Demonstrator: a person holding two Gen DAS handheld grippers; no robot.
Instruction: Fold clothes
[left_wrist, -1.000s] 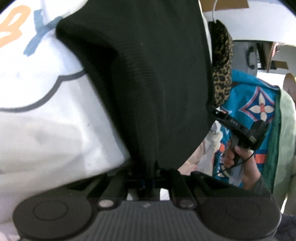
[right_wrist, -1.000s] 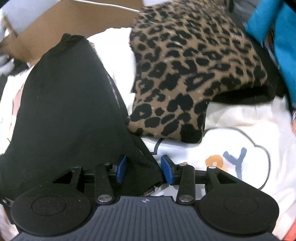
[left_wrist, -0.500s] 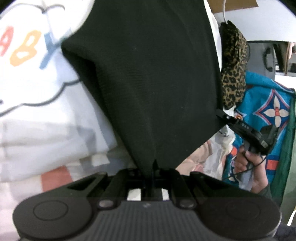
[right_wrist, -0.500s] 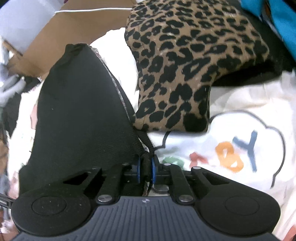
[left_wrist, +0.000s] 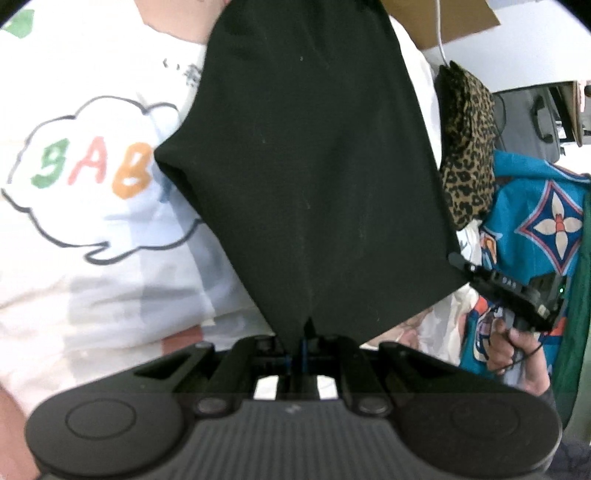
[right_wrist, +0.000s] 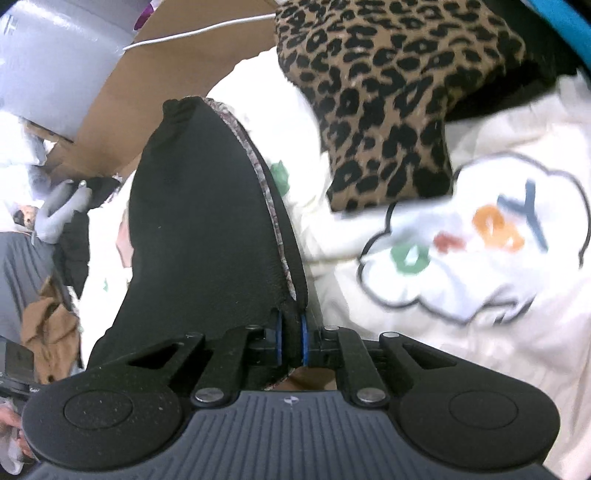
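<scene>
Two grippers hold one black garment between them. The left gripper has its jaws pressed together on a corner of the cloth, which hangs stretched away from it. The right gripper pinches another edge of the garment between its blue pads; a pale patterned lining shows along that edge. Under the black garment lies a white shirt printed with a cloud outline and coloured letters. A leopard-print garment rests on the white shirt's far part. Brown cardboard stands beyond. A hand grips the right gripper's handle in front of a blue patterned cloth.
</scene>
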